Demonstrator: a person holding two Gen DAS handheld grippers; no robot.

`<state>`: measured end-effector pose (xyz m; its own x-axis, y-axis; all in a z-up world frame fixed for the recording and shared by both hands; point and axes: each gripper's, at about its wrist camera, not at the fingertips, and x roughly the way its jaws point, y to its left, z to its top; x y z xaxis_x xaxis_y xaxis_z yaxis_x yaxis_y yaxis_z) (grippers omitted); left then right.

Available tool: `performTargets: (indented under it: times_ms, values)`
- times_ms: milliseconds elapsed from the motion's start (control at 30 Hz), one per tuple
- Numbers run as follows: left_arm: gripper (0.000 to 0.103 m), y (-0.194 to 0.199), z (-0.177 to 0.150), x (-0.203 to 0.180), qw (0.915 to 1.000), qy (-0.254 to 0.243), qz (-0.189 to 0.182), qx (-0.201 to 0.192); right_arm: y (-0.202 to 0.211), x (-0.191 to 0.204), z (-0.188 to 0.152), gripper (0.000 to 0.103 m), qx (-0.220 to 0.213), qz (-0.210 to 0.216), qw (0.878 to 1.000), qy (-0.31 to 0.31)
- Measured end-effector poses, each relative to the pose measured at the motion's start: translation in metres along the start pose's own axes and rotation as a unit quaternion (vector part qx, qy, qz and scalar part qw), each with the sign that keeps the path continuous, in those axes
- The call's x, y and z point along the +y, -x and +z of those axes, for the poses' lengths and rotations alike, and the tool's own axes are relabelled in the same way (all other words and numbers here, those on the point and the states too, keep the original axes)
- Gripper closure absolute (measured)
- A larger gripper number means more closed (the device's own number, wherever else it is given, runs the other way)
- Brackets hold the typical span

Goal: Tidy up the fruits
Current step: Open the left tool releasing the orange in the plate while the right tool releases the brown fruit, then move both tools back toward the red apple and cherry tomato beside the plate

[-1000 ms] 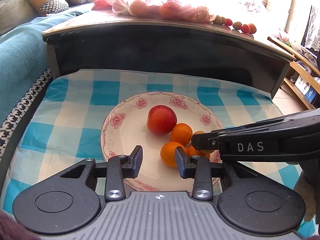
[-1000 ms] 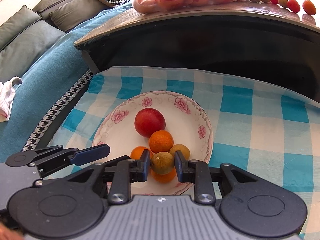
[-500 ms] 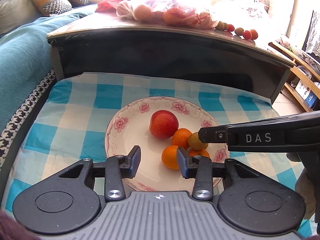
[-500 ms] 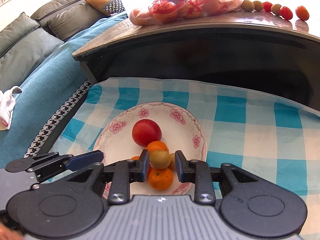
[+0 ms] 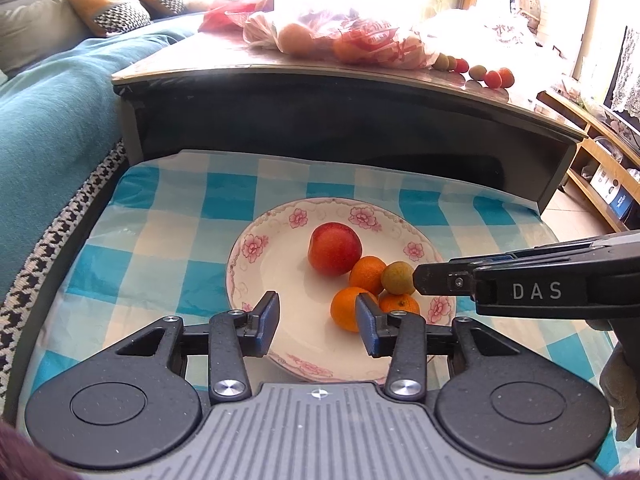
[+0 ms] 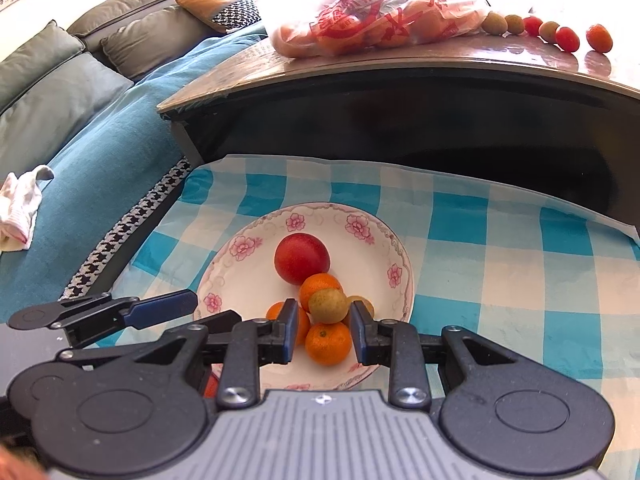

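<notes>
The right gripper (image 6: 324, 330), marked "DAS", pinches a small greenish-yellow fruit (image 6: 328, 306) above the oranges (image 6: 327, 347) on the floral plate (image 6: 236, 276), while the empty left gripper (image 5: 318, 326) opens over the plate's near side.

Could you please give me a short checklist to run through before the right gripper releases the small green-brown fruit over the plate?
1. Right gripper grips the green-brown fruit: ok, it sits at the fingertips.
2. Fruit is over the plate: ok.
3. Landing spot free: not ok, the oranges lie directly beneath.
4. Left gripper clear of the drop: ok, its jaws are opening with nothing between them, off to the side.
5. Red fruit out of the way: ok, further back on the plate.
6. Fruit will stay put on landing: cannot tell.
</notes>
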<state>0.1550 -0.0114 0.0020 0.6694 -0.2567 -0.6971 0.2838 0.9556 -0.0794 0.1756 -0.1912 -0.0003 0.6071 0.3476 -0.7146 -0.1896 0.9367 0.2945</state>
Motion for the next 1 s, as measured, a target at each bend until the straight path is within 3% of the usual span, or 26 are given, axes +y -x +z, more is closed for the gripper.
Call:
performTargets:
  times_ms: [1000]
  values:
    - [0.051, 0.023, -0.040, -0.007, 0.9994, -0.010, -0.004, 0.033, 0.021, 0.020, -0.057, 0.062, 0.042, -0.008, 0.999, 0.011]
